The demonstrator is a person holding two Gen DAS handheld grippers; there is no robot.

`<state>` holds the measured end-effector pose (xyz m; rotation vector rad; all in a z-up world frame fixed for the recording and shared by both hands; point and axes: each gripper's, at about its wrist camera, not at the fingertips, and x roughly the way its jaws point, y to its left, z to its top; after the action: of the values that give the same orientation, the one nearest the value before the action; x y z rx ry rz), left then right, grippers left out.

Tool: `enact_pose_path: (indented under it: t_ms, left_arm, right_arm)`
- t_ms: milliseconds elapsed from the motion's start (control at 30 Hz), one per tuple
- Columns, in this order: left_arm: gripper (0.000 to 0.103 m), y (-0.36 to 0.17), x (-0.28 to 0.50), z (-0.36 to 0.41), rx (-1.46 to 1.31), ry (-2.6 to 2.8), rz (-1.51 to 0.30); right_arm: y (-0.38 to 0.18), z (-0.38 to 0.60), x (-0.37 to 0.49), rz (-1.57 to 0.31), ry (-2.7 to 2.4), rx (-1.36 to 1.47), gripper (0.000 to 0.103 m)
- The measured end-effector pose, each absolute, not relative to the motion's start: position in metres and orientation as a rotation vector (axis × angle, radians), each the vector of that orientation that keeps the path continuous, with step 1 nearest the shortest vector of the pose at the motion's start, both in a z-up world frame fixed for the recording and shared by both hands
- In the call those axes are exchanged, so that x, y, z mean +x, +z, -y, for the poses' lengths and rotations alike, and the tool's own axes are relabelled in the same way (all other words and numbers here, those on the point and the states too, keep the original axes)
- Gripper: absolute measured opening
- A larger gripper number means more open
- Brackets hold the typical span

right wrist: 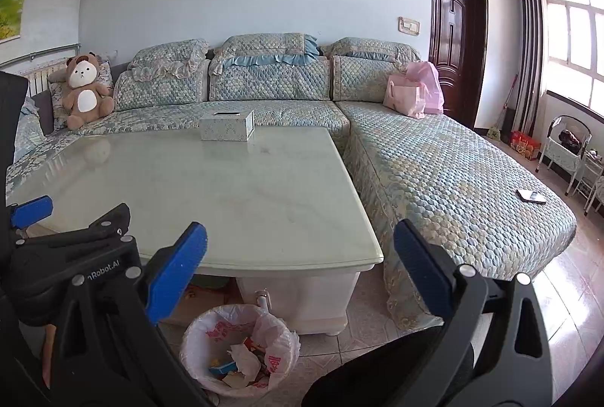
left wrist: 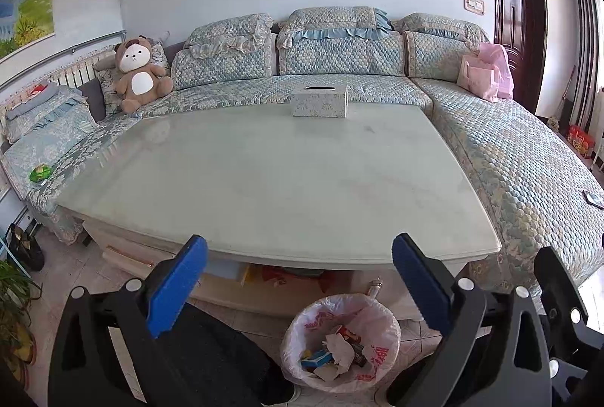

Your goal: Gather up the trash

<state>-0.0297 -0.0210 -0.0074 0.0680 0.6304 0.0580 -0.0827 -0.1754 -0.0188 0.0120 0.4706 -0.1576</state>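
A waste bin [left wrist: 372, 358] lined with a white and red plastic bag stands on the tiled floor in front of the coffee table. It holds crumpled paper [left wrist: 339, 350], a blue carton and wrappers. My left gripper [left wrist: 300, 240] hangs open above the bin, and nothing is between its blue pads. The right wrist view shows the same bin [right wrist: 204, 331] low and to the left. My right gripper [right wrist: 301, 226] is open and empty too. The left gripper [right wrist: 71, 214] is beside it at the left edge.
The pale glass-topped table [left wrist: 264, 180] bears only a patterned tissue box [left wrist: 319, 100]. A quilted corner sofa [right wrist: 453, 180] wraps around it, with a teddy bear [left wrist: 137, 75], pink bags [right wrist: 413, 94], a phone-like object [right wrist: 531, 195] and a green item [left wrist: 40, 173]. A dark trouser leg [left wrist: 211, 350] is near the bin.
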Motion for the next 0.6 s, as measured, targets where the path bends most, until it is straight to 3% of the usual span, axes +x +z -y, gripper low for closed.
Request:
enact_pose_path:
  t_ms: [600]
  left_arm:
    - [0.096, -0.0074, -0.0247, 0.0138, 0.049, 0.059, -0.639]
  right_arm:
    - [-0.0156, 0.1674, -0.0830, -0.467, -0.166, -0.003, 0.097]
